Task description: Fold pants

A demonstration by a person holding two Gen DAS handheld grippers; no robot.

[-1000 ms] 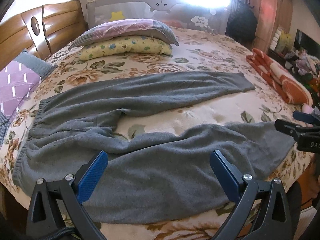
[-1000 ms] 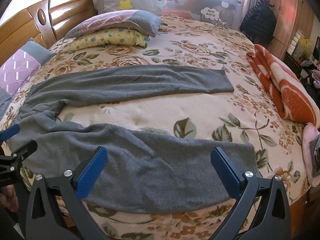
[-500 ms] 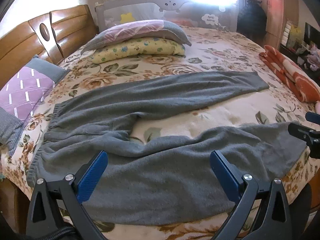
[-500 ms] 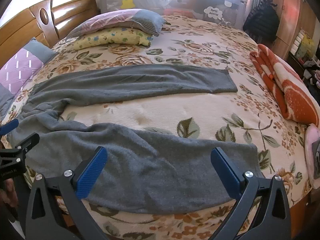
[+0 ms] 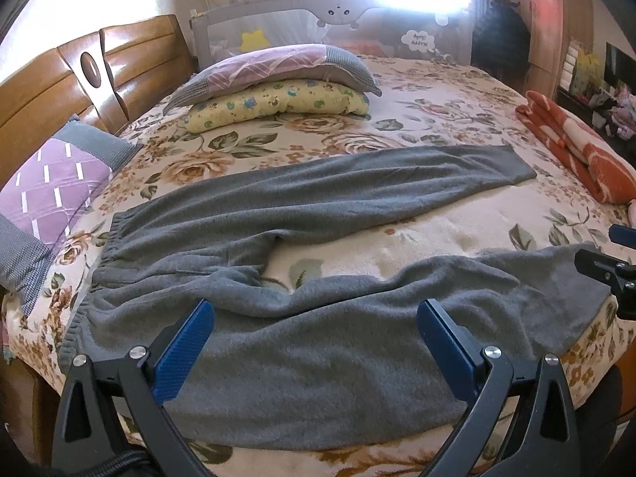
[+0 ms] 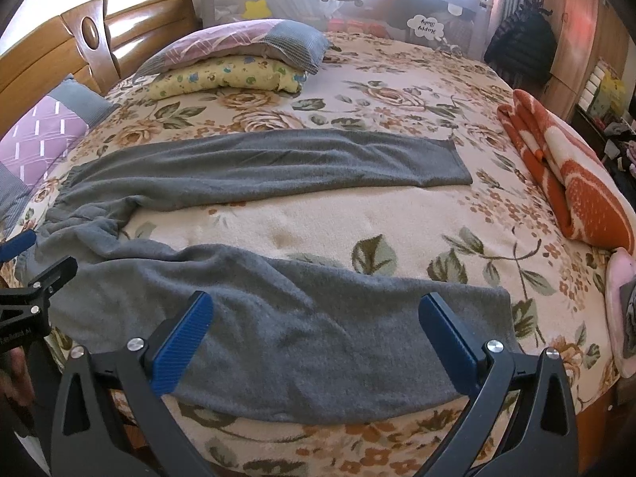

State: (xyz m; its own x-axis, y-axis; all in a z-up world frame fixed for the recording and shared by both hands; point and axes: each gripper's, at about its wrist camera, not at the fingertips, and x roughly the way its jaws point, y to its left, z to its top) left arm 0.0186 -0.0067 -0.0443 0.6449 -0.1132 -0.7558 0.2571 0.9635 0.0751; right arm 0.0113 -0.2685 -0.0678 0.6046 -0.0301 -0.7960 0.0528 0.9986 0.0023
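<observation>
Grey pants (image 5: 318, 206) lie spread on the floral bed, waistband at the left, two legs running right with a gap between them. My left gripper (image 5: 314, 342) is open and empty, hovering over the near leg close to the waist end. My right gripper (image 6: 314, 338) is open and empty over the near leg (image 6: 302, 318) toward its cuff end. The far leg (image 6: 278, 163) lies flat behind. The right gripper shows at the right edge of the left wrist view (image 5: 612, 270); the left gripper shows at the left edge of the right wrist view (image 6: 31, 290).
Stacked pillows (image 5: 278, 87) lie at the far side, a purple pillow (image 5: 51, 190) at the left by the wooden headboard (image 5: 79, 79). A folded orange blanket (image 6: 564, 175) lies at the right. A grey bed rail (image 6: 342, 4) stands behind. The bed's front edge is just below the grippers.
The left gripper's view has shifted left toward the waistband end. The right gripper moved slightly. The pants lie as before. Both grippers stay open.
</observation>
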